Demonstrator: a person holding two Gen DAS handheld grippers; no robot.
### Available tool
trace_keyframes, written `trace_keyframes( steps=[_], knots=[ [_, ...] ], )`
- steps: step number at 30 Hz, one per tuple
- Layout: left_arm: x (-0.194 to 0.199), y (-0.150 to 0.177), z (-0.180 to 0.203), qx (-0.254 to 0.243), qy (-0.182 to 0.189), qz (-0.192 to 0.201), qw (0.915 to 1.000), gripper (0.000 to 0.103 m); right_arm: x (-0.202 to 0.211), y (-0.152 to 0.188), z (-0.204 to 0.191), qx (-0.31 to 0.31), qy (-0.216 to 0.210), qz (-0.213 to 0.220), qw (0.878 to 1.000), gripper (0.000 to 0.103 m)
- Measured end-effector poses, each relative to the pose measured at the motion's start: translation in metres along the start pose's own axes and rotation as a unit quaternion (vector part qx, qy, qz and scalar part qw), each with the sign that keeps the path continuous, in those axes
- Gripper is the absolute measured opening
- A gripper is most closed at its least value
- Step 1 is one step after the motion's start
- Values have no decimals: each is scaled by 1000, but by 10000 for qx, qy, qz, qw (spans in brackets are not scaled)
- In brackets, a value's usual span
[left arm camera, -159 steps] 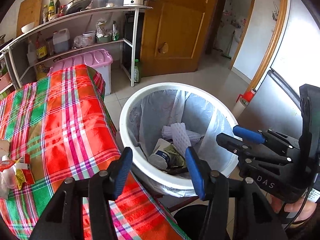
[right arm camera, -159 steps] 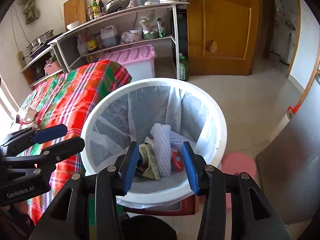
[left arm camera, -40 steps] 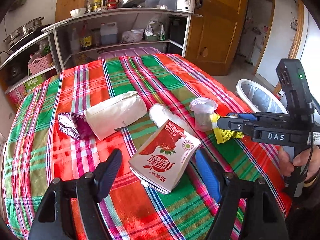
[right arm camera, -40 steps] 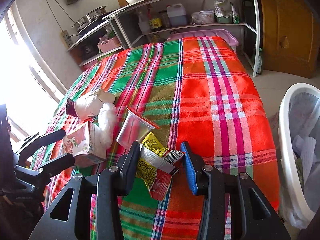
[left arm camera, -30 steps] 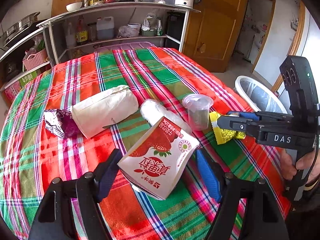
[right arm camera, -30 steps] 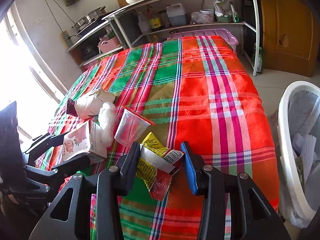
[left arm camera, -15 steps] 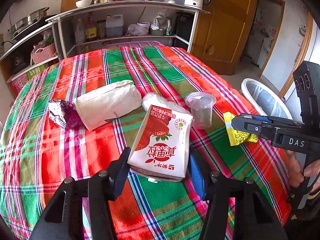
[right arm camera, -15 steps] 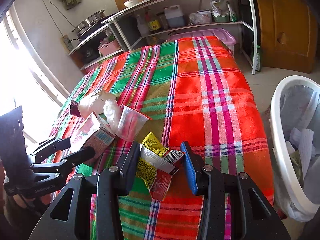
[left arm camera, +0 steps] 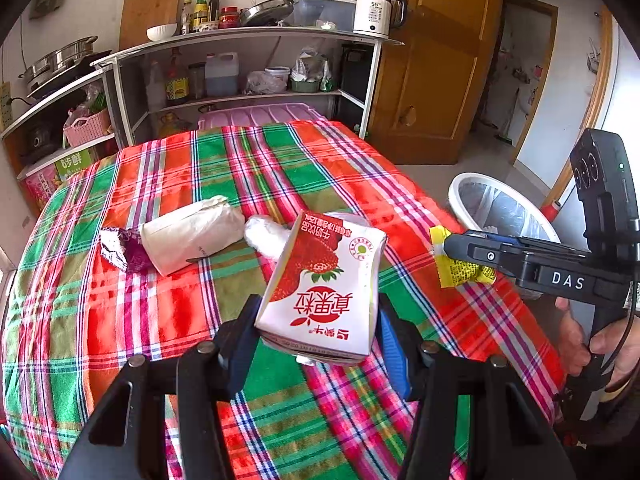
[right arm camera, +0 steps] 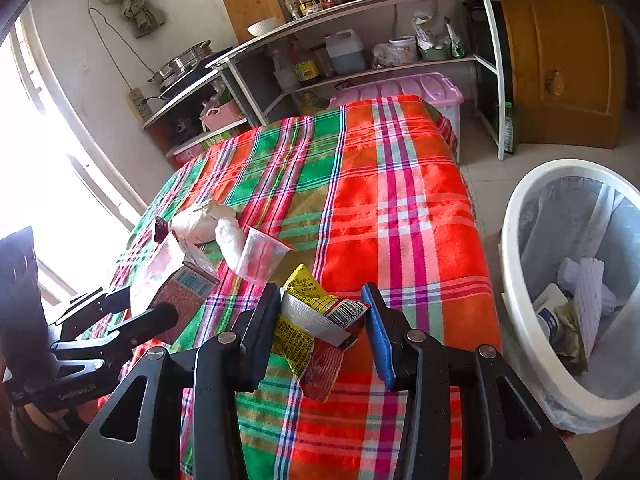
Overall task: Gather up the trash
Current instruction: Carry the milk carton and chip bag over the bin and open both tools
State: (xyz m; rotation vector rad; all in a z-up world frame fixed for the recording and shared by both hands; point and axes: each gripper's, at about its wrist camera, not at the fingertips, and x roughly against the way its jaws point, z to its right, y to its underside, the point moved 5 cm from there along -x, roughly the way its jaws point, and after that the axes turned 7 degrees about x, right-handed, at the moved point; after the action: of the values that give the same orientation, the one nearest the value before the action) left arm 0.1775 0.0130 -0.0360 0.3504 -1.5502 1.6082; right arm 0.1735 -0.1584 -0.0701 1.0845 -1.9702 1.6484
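My left gripper (left arm camera: 318, 330) is shut on a strawberry milk carton (left arm camera: 324, 286), white and red, lifted above the plaid tablecloth (left arm camera: 160, 320). In the right wrist view the same carton (right arm camera: 172, 276) shows at the left in the left gripper (right arm camera: 132, 308). My right gripper (right arm camera: 322, 316) is shut on a crumpled yellow and red snack wrapper (right arm camera: 316, 332), which also shows at the right in the left wrist view as a yellow wrapper (left arm camera: 456, 264). The white trash bin (right arm camera: 520, 280), lined with a bag and holding trash, stands on the floor right of the table.
On the cloth lie a white paper bag (left arm camera: 192, 234), a purple wrapper (left arm camera: 120, 246), a white plastic wad (left arm camera: 264, 234) and a tipped clear cup (right arm camera: 260, 256). Shelves (left arm camera: 240, 64) with kitchenware stand behind the table. A pink bin (right arm camera: 404, 88) and a wooden door (left arm camera: 436, 72) are beyond.
The left gripper closed on the milk carton and lifted it off the cloth. Both grippers rose and drew back; the bin shows more in the right wrist view. The right grip is unchanged.
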Motion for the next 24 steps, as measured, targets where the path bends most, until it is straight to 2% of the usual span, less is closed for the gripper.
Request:
trace_keyframes(
  steps=[14, 24],
  knots=[
    [-5, -18, 72, -315, 394, 114, 9987, 57, 57, 4, 57, -383, 390, 387, 9978, 43],
    [-25, -30, 135, -465, 903, 33, 9948, 57, 94, 9, 112, -716, 762, 568, 9929, 43]
  ],
)
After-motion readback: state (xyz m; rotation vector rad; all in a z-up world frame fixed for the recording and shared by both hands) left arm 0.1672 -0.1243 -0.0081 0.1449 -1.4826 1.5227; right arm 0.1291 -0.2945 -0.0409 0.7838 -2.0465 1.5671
